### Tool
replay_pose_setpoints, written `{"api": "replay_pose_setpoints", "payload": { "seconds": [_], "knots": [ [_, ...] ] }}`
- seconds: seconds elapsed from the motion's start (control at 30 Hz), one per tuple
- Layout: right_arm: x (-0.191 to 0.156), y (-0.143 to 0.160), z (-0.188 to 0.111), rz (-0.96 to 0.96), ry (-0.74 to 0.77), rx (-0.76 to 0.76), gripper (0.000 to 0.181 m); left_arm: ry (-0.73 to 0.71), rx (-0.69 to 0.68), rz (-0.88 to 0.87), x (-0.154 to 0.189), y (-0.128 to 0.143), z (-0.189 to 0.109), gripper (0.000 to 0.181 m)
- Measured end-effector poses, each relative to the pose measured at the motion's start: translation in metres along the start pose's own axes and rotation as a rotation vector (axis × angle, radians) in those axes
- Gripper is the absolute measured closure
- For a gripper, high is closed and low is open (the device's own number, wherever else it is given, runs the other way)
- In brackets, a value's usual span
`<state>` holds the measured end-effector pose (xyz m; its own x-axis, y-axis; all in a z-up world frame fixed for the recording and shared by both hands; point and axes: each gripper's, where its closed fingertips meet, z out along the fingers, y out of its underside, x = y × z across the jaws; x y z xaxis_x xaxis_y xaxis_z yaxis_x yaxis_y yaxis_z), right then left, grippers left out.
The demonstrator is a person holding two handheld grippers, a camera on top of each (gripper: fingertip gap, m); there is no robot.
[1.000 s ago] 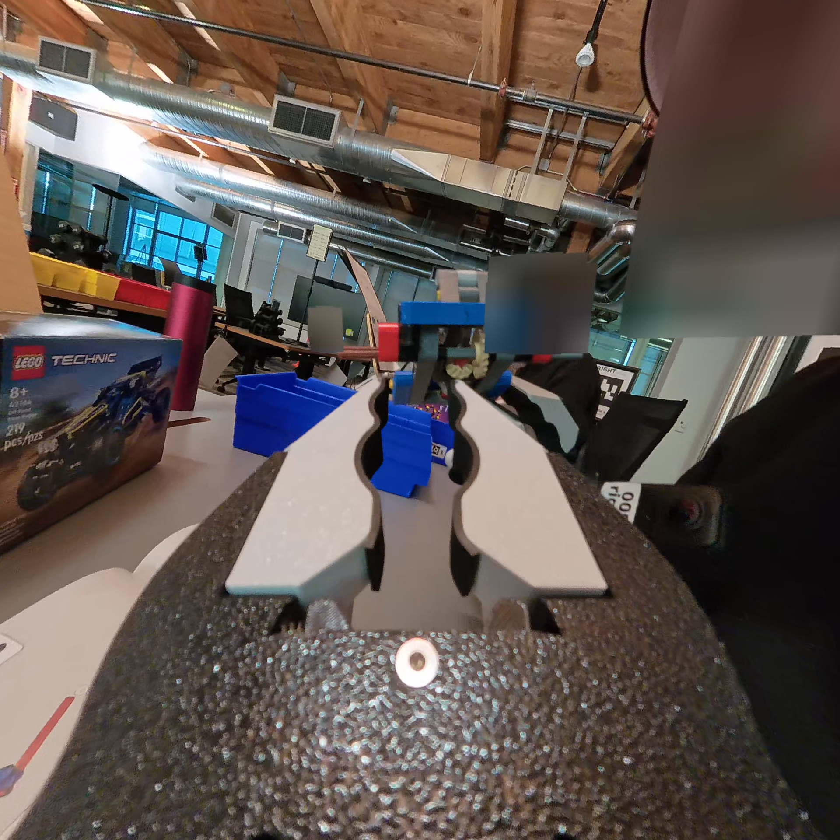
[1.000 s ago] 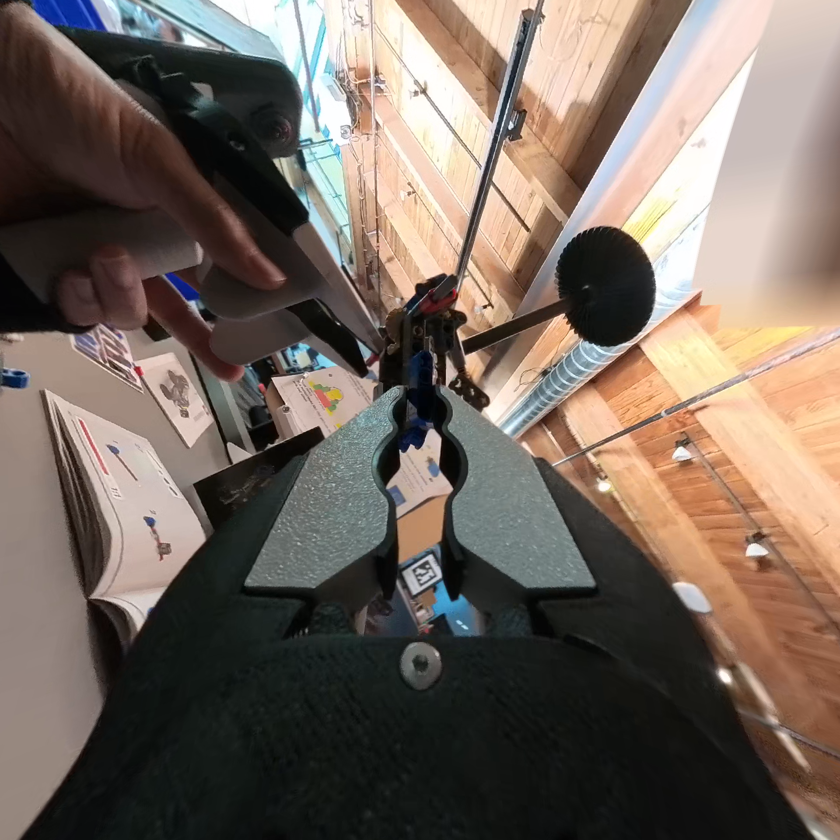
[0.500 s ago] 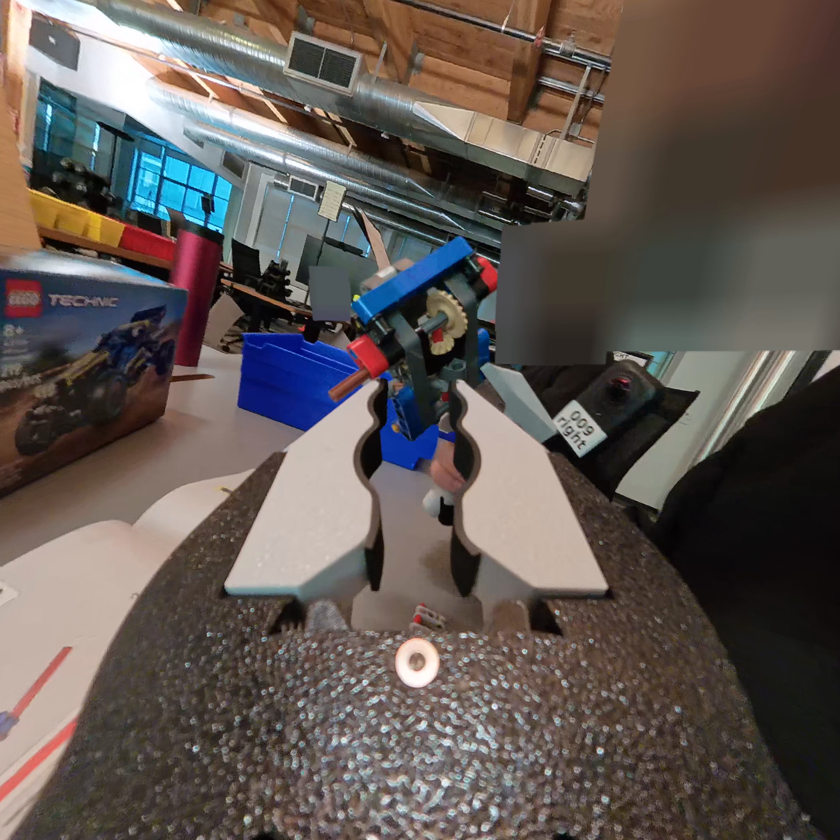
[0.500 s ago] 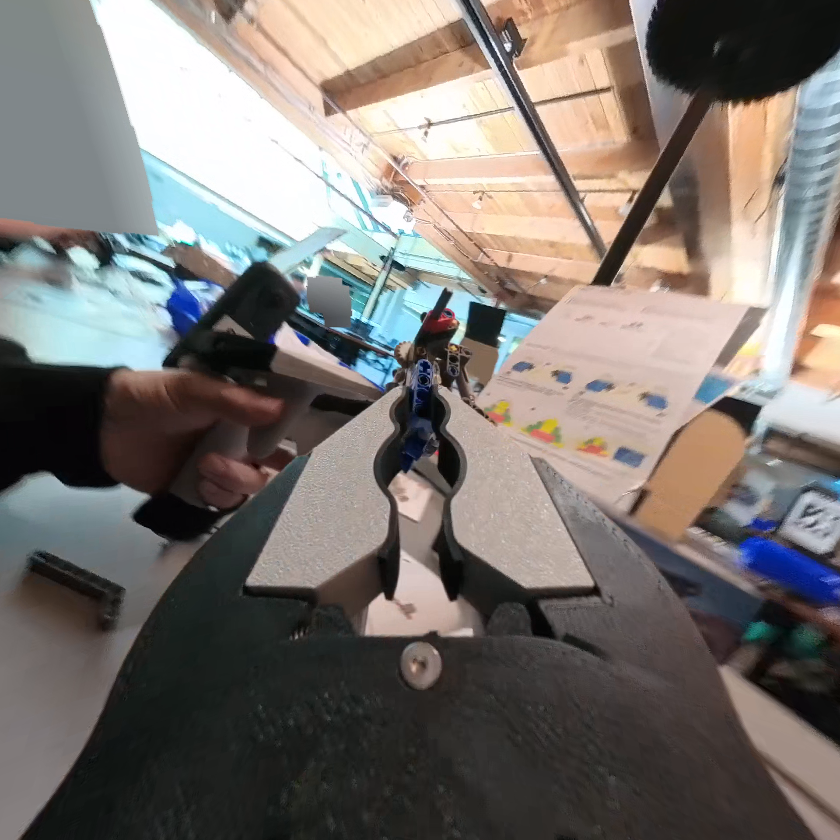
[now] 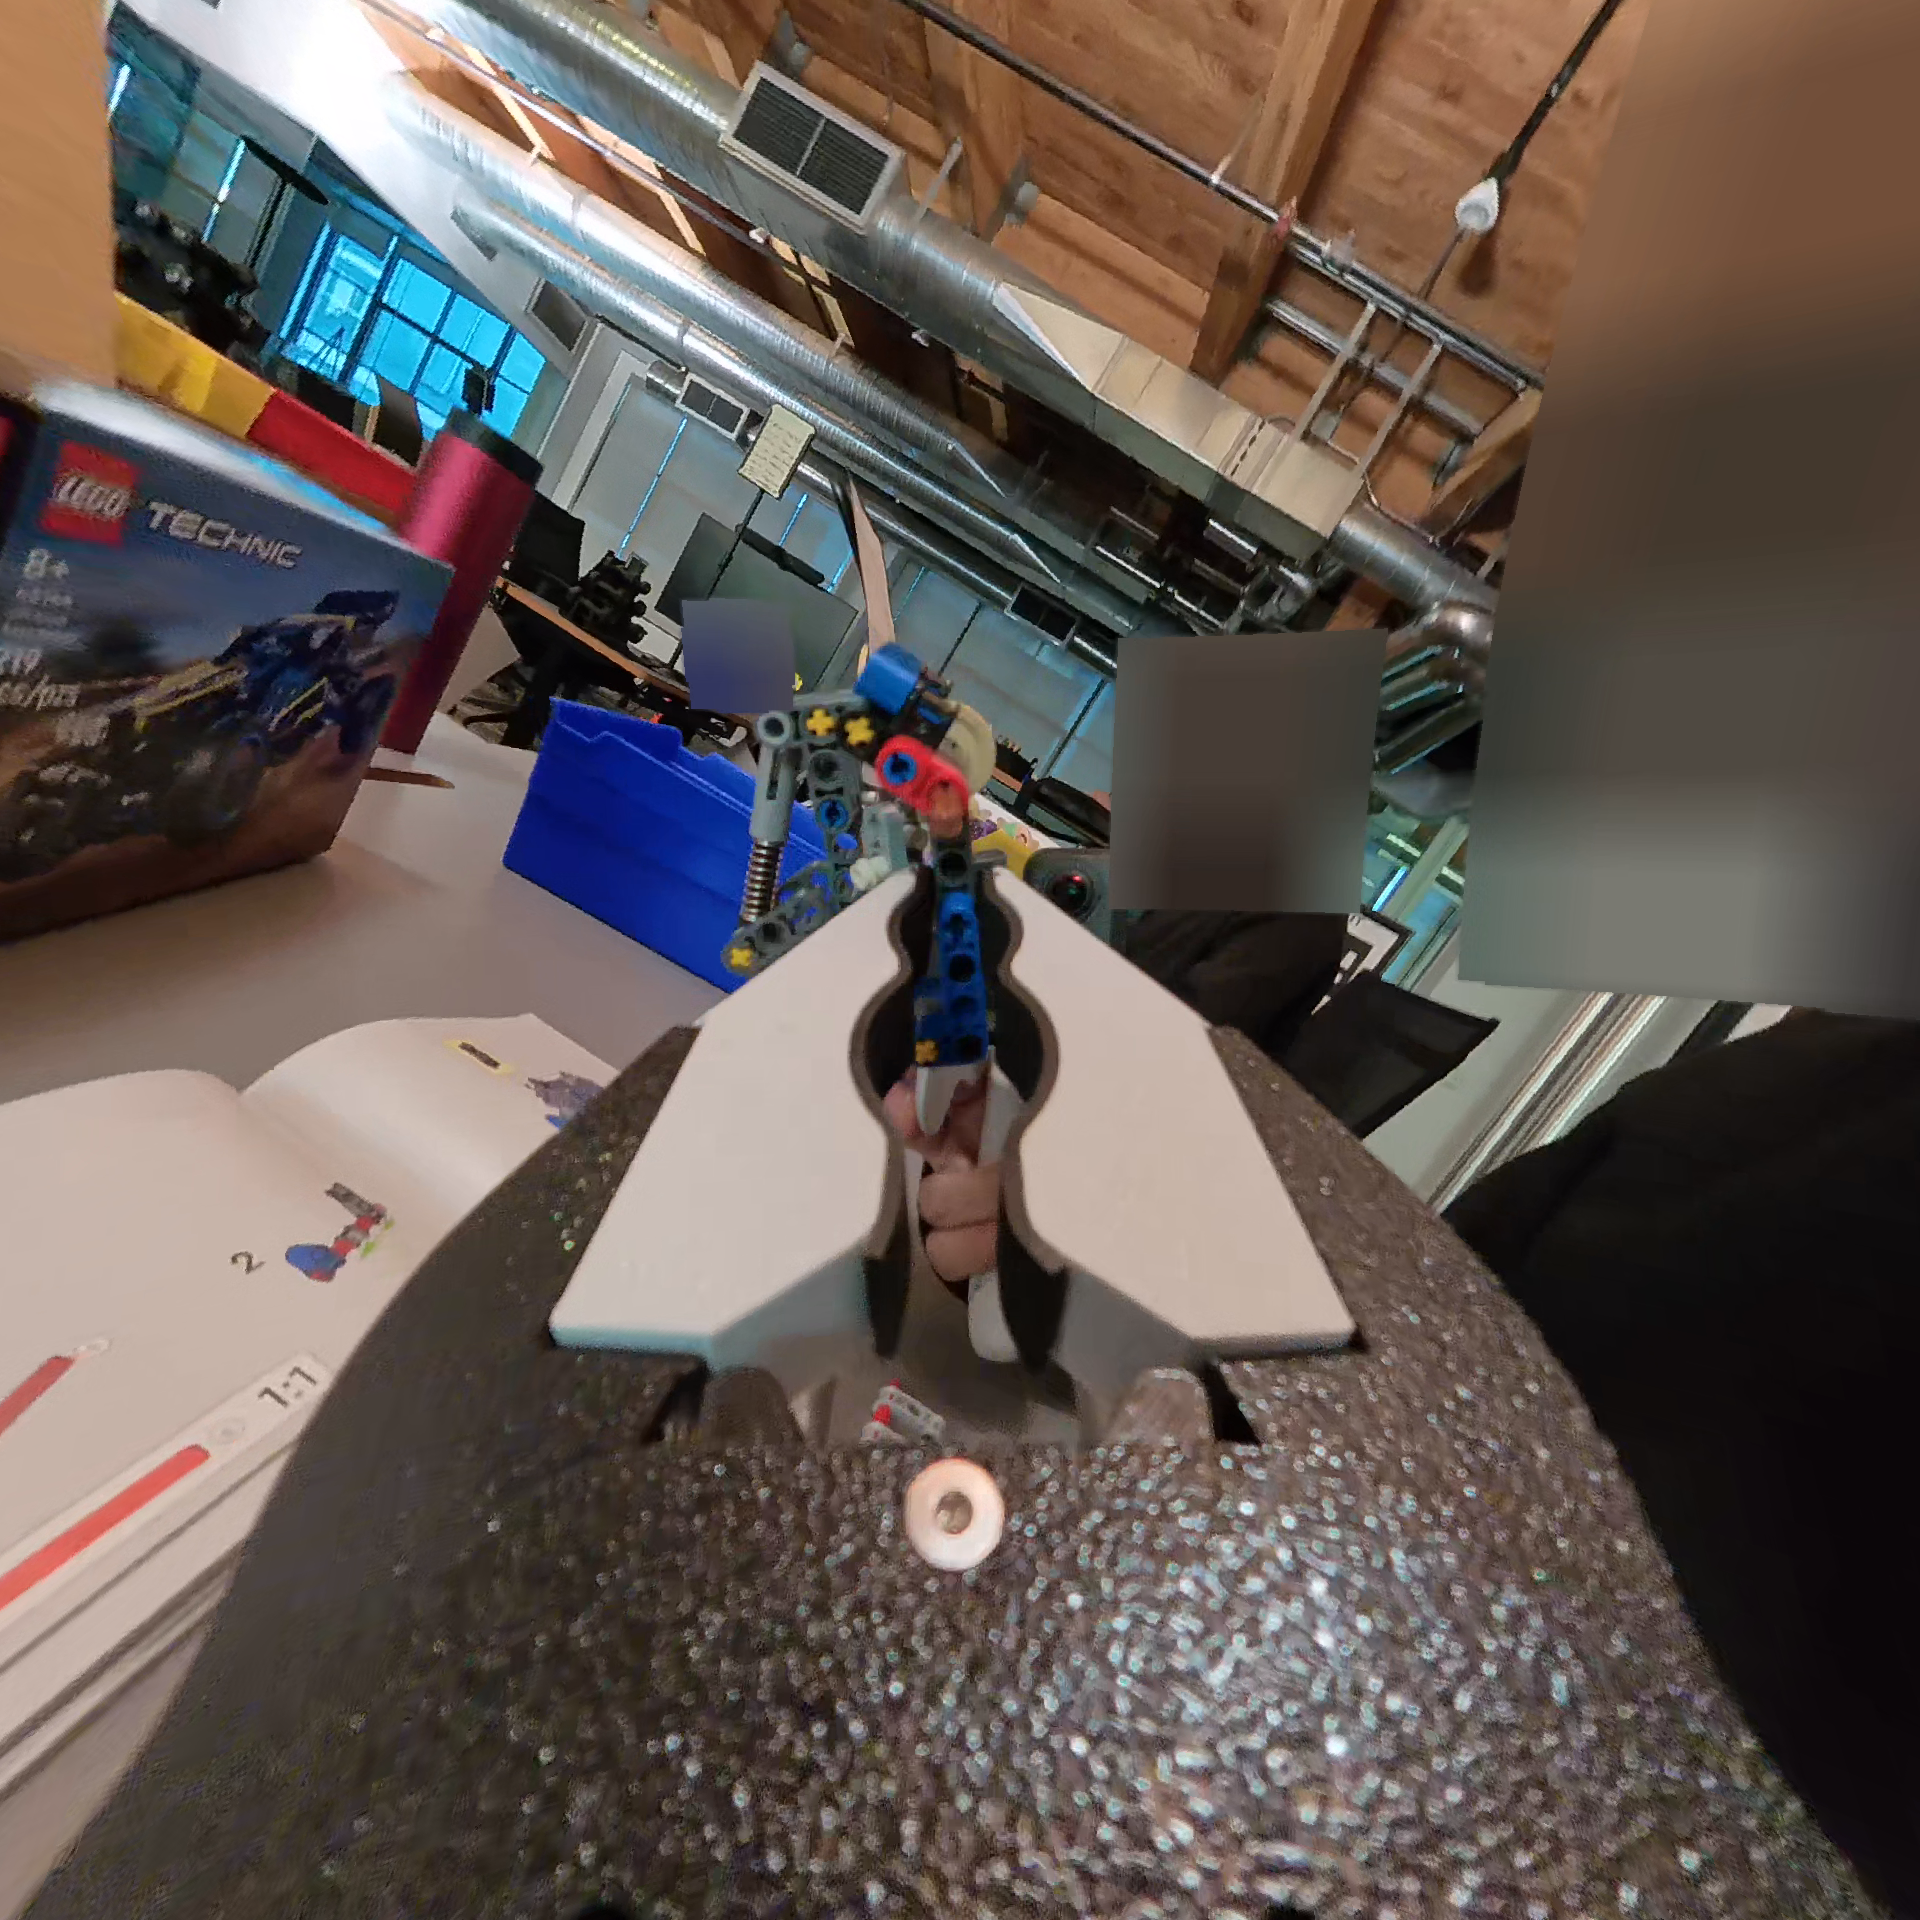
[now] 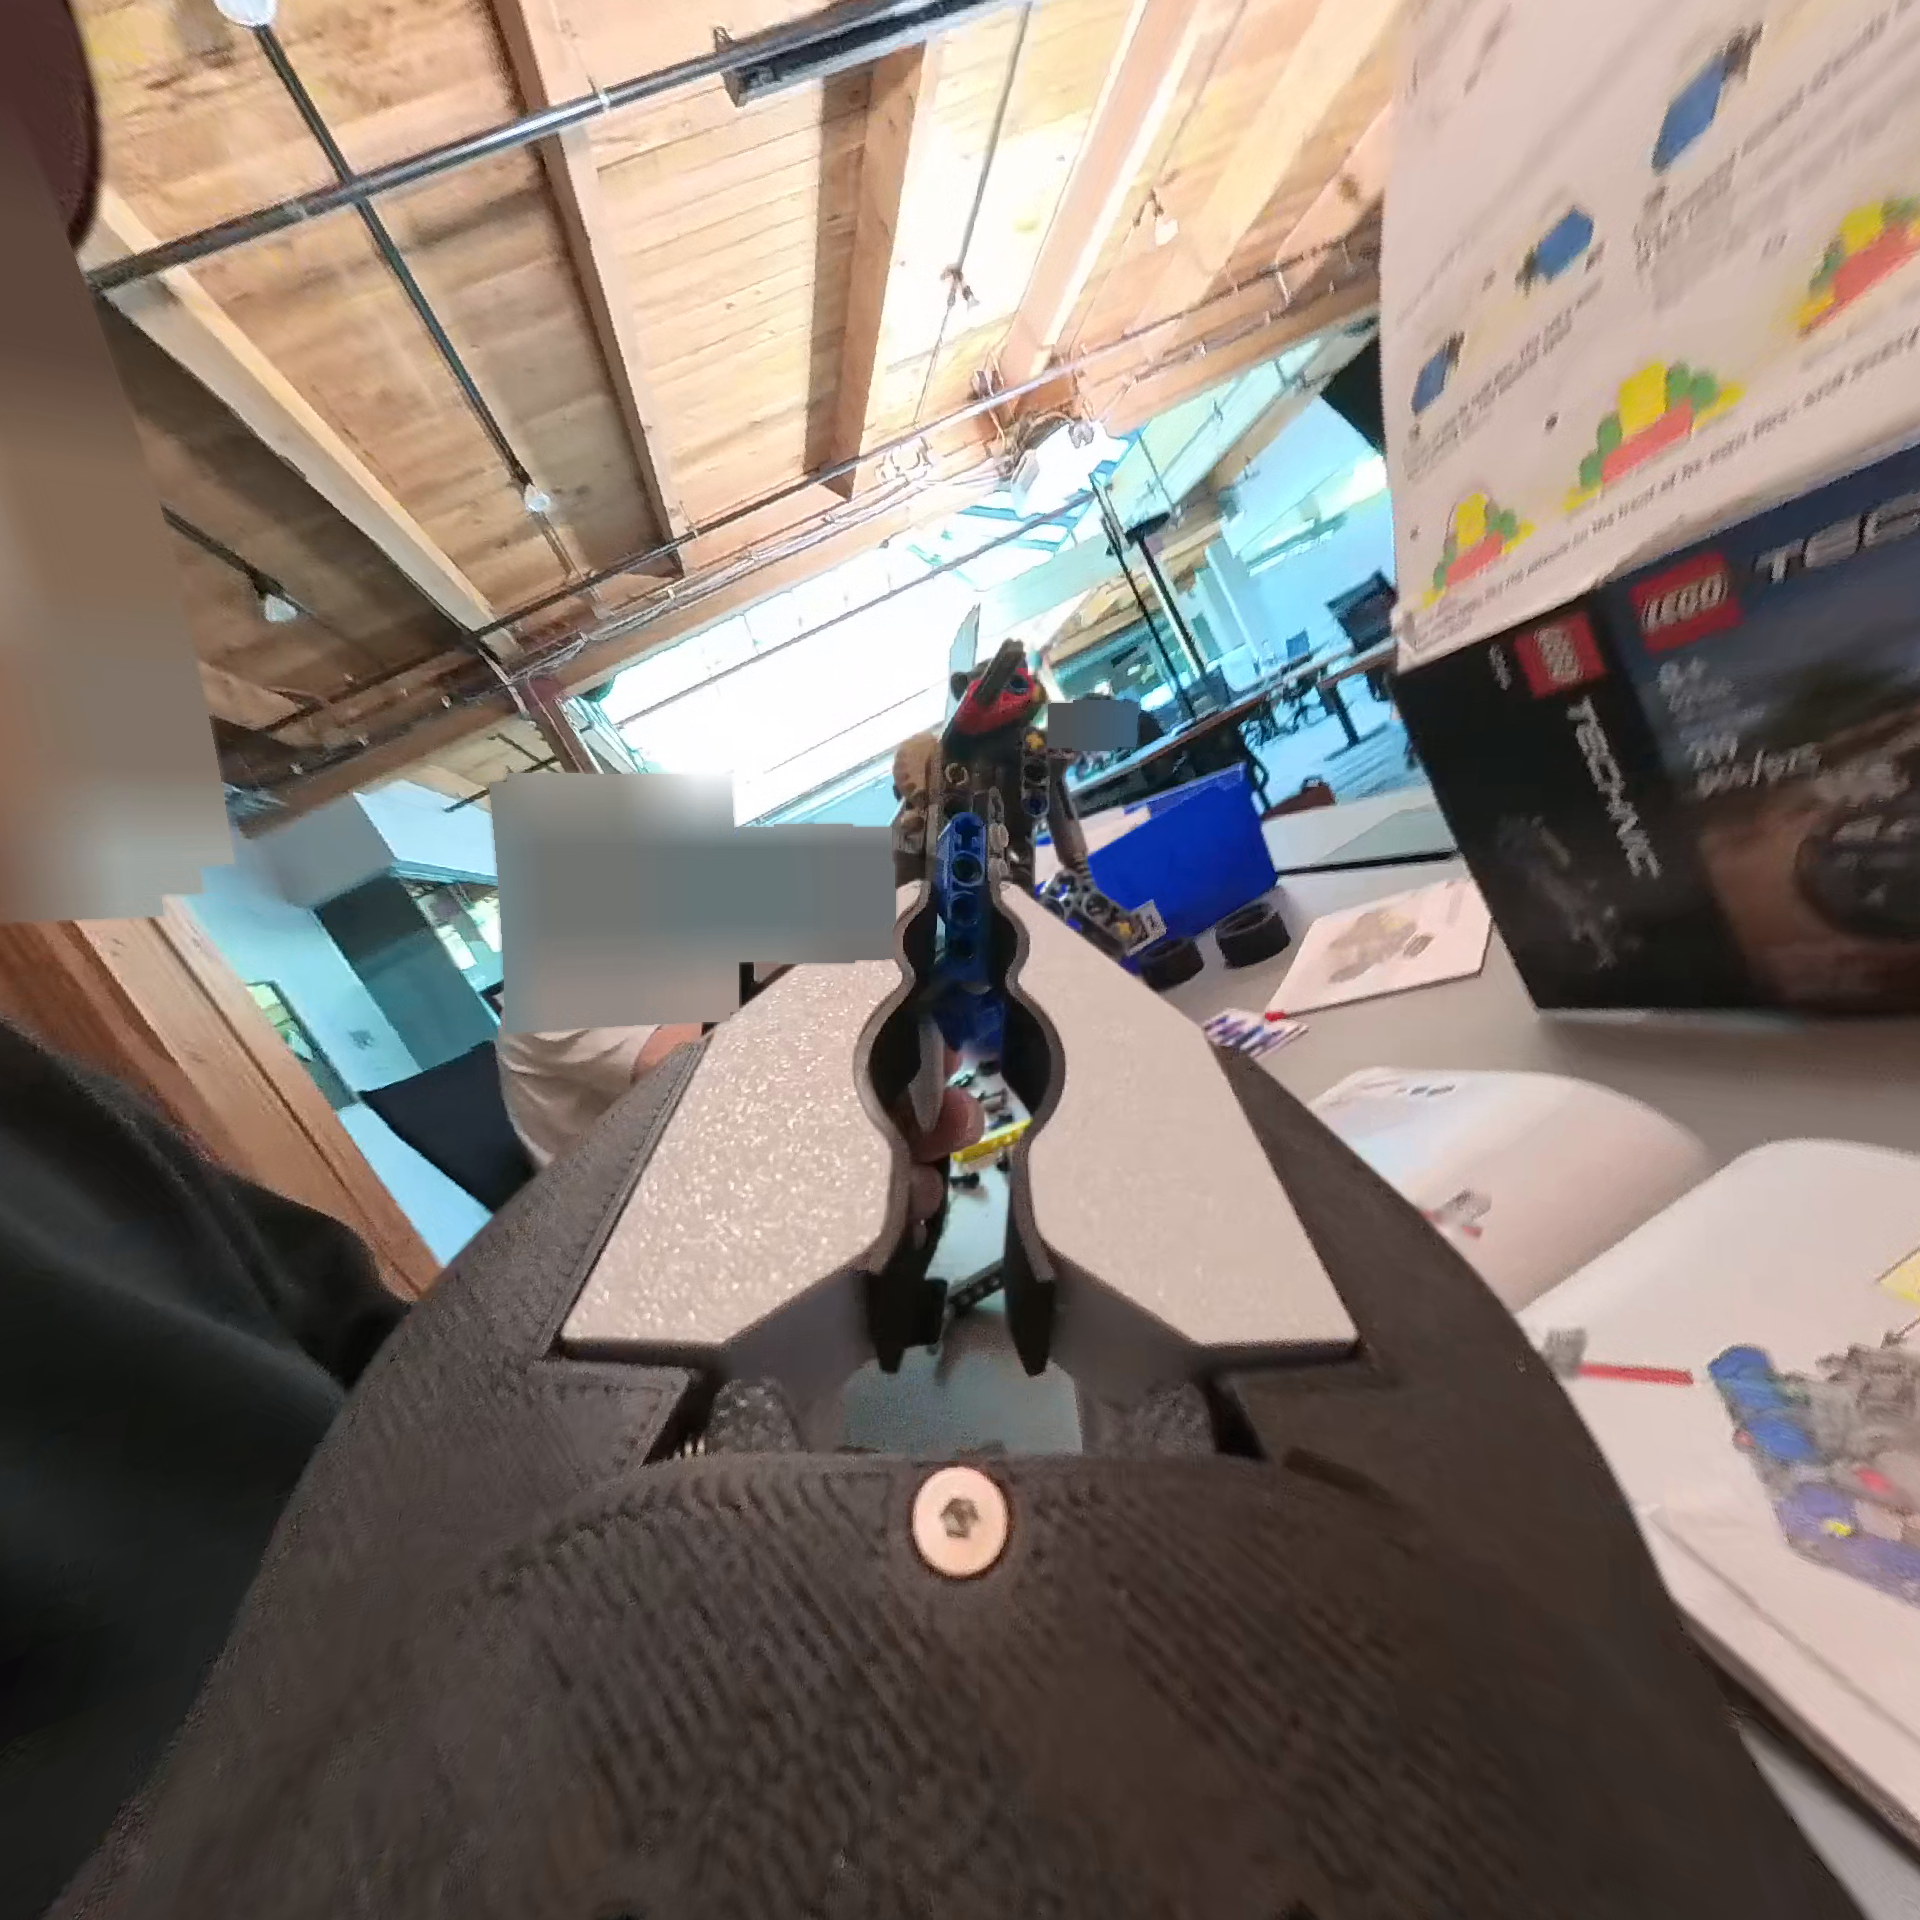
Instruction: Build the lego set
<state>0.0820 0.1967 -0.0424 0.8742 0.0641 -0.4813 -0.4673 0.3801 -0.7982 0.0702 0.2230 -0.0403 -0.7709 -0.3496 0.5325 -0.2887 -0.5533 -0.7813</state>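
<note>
Both grippers clamp the same thing: a small half-built lego model (image 5: 883,790) raised above the grey table (image 5: 343,935), its long blue beam (image 5: 951,966) running straight out along the fingers.

In the left wrist view the left gripper (image 5: 948,894) has its jaws closed on that blue beam, which stands nearly upright between the tips. The rest of the model sits beyond and slightly left of the tips: a grey spring strut (image 5: 774,821), a red connector (image 5: 906,767) and a tan gear (image 5: 971,740).

In the right wrist view the right gripper (image 6: 958,904) also has its jaws shut on the blue beam (image 6: 964,894), again lying lengthwise in the gap, with the red-tipped end of the model (image 6: 992,698) pointing away from the camera.

So the beam's long axis lines up with both pairs of fingers, and neither gripper is clearly nearer; each grips it at the tips.

Loose black tyres (image 6: 1210,951) rest on the table past the right gripper, near a blue bin (image 6: 1184,852). An open instruction booklet (image 5: 208,1226) lies to the left, well below the model. Any next part probably has to go on the free far end, since the near end is taken up by both grips.
</note>
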Motion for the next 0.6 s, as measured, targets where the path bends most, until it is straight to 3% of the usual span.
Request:
{"api": "replay_pose_setpoints", "payload": {
  "seconds": [0.17, 0.33, 0.5, 0.6],
  "knots": [
    [0.016, 0.012, -0.002, 0.044, 0.063, -0.085, 0.176, -0.081, -0.056, -0.052, -0.019, 0.008, -0.006, 0.177],
    [0.05, -0.001, -0.024, -0.185, 0.254, -0.201, 0.161, -0.253, -0.066, 0.117, -0.041, -0.011, -0.028, 0.177],
    [0.108, 0.002, -0.076, -0.701, 0.578, -0.607, 0.159, -0.434, -0.062, 0.327, -0.057, -0.037, -0.055, 0.177],
    [0.136, 0.008, -0.106, -0.909, 0.708, -0.862, 0.153, -0.528, -0.021, 0.429, -0.062, -0.057, -0.072, 0.177]
  ]
}}
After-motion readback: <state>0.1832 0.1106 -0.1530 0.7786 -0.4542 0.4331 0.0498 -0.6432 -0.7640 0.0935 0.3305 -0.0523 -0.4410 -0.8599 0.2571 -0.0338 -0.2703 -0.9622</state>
